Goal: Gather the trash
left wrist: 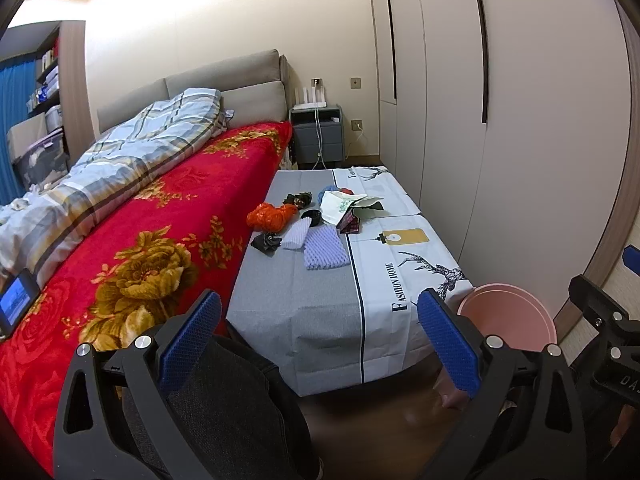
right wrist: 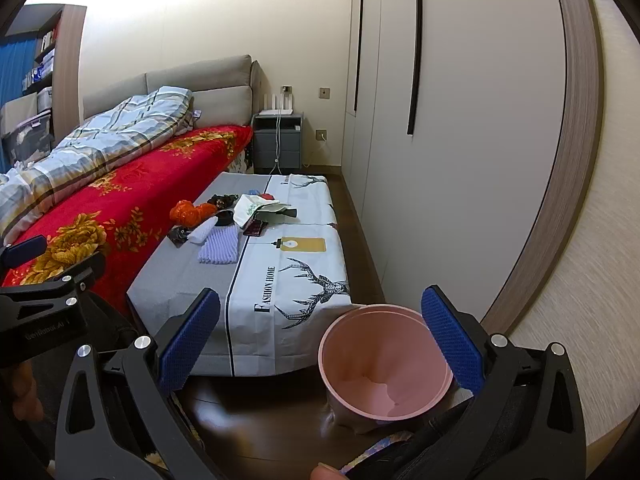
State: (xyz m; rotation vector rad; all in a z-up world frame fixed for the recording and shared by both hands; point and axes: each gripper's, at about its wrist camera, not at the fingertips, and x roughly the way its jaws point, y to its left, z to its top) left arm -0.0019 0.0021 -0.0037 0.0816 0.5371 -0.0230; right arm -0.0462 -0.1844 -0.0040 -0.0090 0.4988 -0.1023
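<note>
While both grippers hang with jaws spread wide and nothing between them, a low table [left wrist: 304,312] draped in a grey-and-white cloth [right wrist: 280,292] stands between a bed with a red flowered blanket [left wrist: 160,216] and pale wardrobe doors [left wrist: 520,120]. Trash [left wrist: 316,220] lies clustered on the far half of the table: an orange bag [left wrist: 270,216], foam sheets [left wrist: 324,247], crumpled wrappers. A pink bin [right wrist: 386,364] sits on the dark floor at the table's near right corner. Left gripper [left wrist: 320,336]; right gripper [right wrist: 320,336].
</note>
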